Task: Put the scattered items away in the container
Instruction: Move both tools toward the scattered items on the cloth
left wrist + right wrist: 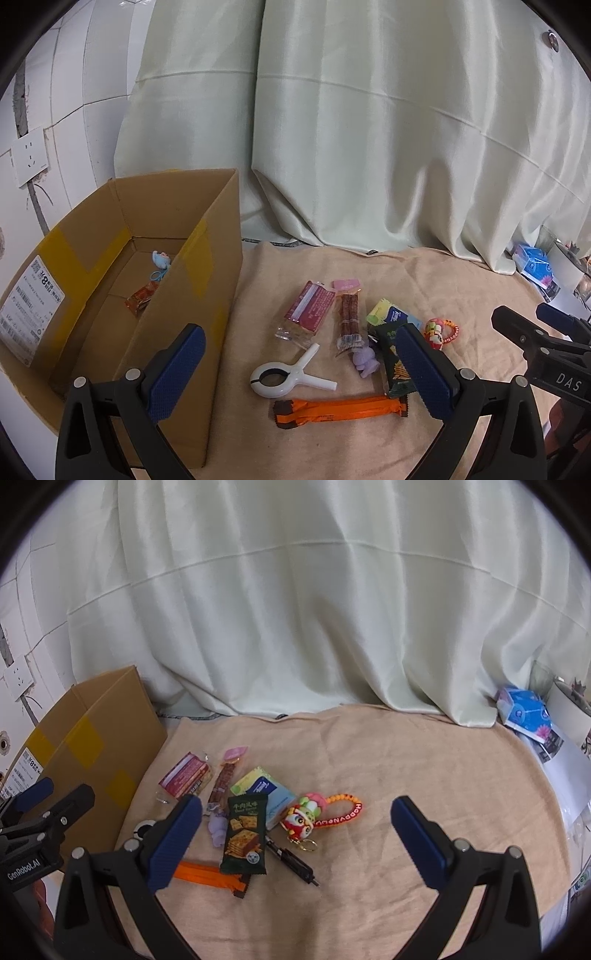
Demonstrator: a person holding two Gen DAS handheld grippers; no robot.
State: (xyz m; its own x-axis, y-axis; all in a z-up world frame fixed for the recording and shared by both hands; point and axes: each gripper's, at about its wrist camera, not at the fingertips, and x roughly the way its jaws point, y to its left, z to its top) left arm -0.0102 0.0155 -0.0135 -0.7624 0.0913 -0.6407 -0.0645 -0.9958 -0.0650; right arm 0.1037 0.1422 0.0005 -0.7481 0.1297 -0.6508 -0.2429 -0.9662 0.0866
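An open cardboard box (207,280) stands at the left of a beige towel (406,768); a blue toy (160,258) and a red snack packet (140,299) lie inside. Scattered beside it are a red cracker packet (308,312), sausage sticks (349,321), a white clip (288,376), an orange bar (340,408), a green cracker packet (243,834), a tissue pack (269,794), a purple toy (218,829), a doll keychain (310,816) and a black pen (291,862). My left gripper (299,328) hovers open by the box. My right gripper (295,801) hovers open, nothing between its fingers.
A pale curtain (295,609) hangs behind the towel. A blue tissue packet (524,714) and a white pot (569,709) sit at the far right. A wall socket (29,157) is behind the box. The towel's right half is bare.
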